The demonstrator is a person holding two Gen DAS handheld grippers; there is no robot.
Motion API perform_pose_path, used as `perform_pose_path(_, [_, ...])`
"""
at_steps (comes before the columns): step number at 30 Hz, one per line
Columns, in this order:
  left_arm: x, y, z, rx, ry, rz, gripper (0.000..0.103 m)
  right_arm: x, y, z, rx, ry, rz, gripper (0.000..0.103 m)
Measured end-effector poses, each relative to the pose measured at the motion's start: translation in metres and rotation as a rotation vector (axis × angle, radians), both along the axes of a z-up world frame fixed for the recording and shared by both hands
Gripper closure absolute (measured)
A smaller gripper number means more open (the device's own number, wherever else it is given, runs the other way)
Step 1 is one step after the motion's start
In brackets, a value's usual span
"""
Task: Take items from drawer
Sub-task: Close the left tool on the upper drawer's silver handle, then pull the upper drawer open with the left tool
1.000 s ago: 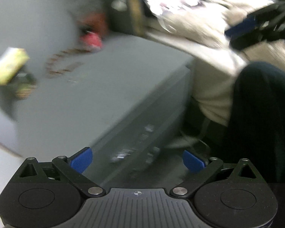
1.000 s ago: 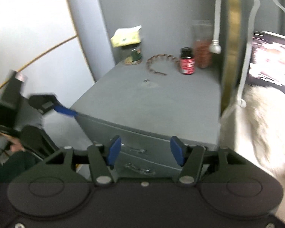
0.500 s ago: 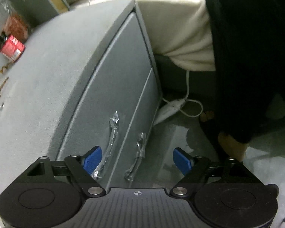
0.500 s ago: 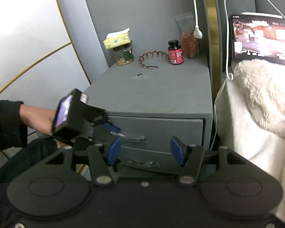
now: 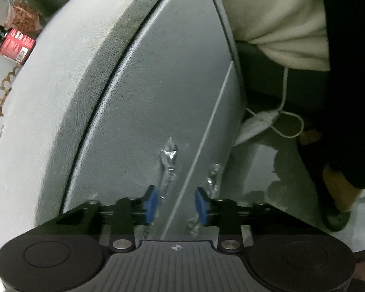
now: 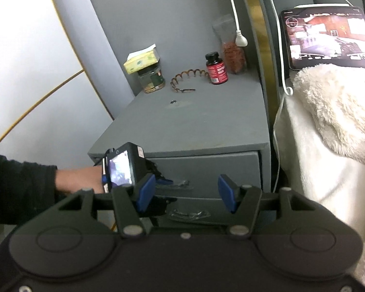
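Note:
A grey nightstand (image 6: pixel 194 124) has two shut drawers, each with a clear handle. In the left wrist view my left gripper (image 5: pixel 176 205) is open, narrowed, with its blue pads on either side of the top drawer's handle (image 5: pixel 168 168); the lower handle (image 5: pixel 213 177) lies just right of it. The right wrist view shows the left gripper (image 6: pixel 158 182) at the top drawer's handle (image 6: pixel 182 183). My right gripper (image 6: pixel 186 194) is open and empty, held back in front of the drawers. The drawers' contents are hidden.
On the nightstand top stand a red-labelled pill bottle (image 6: pixel 216 68), a brown comb headband (image 6: pixel 186 80), a jar (image 6: pixel 153 80) with a yellow box on it and a bag of red bits (image 6: pixel 233 53). A bed with a cream blanket (image 6: pixel 328 121) and a tablet (image 6: pixel 326 36) is at right.
My left gripper has moved in to the top drawer's handle and its jaws have narrowed around it. The right gripper has stayed open, nearly still.

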State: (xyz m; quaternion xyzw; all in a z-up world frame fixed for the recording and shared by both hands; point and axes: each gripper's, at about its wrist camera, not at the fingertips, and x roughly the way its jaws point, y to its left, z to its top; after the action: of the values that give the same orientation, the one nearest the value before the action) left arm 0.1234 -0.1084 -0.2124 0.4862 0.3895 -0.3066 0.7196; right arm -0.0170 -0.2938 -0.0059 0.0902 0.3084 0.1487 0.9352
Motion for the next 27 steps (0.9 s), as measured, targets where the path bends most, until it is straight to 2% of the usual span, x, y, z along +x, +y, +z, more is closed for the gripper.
perform_pose_path(2, [0.002, 0.002, 0.001, -0.004, 0.002, 0.000, 0.084, 0.000, 0.001, -0.001, 0.000, 0.002, 0.002, 0.047])
perform_pose_path(4, [0.005, 0.003, 0.004, -0.010, 0.006, 0.012, 0.096, 0.001, 0.001, -0.001, 0.003, 0.003, 0.001, 0.047])
perform_pose_path(6, [0.009, 0.003, 0.007, -0.017, 0.018, 0.029, 0.098, 0.001, 0.001, -0.001, 0.004, 0.002, -0.008, 0.047])
perform_pose_path(15, [-0.001, -0.002, 0.001, 0.047, 0.004, -0.041, 0.099, -0.002, -0.003, -0.001, 0.008, -0.008, -0.038, 0.047])
perform_pose_path(18, [-0.011, 0.000, 0.004, 0.045, 0.027, -0.064, 0.099, -0.002, -0.004, -0.002, 0.016, -0.009, -0.045, 0.047])
perform_pose_path(24, [-0.052, 0.006, 0.007, 0.061, 0.022, -0.132, 0.099, -0.003, -0.007, -0.002, 0.032, -0.015, -0.048, 0.047])
perform_pose_path(26, [-0.062, 0.007, 0.016, 0.035, 0.037, -0.112, 0.098, -0.003, -0.008, -0.002, 0.038, -0.015, -0.047, 0.047])
perform_pose_path(27, [-0.066, 0.009, 0.027, -0.004, 0.058, -0.089, 0.097, -0.003, -0.008, -0.002, 0.040, -0.015, -0.046, 0.047])
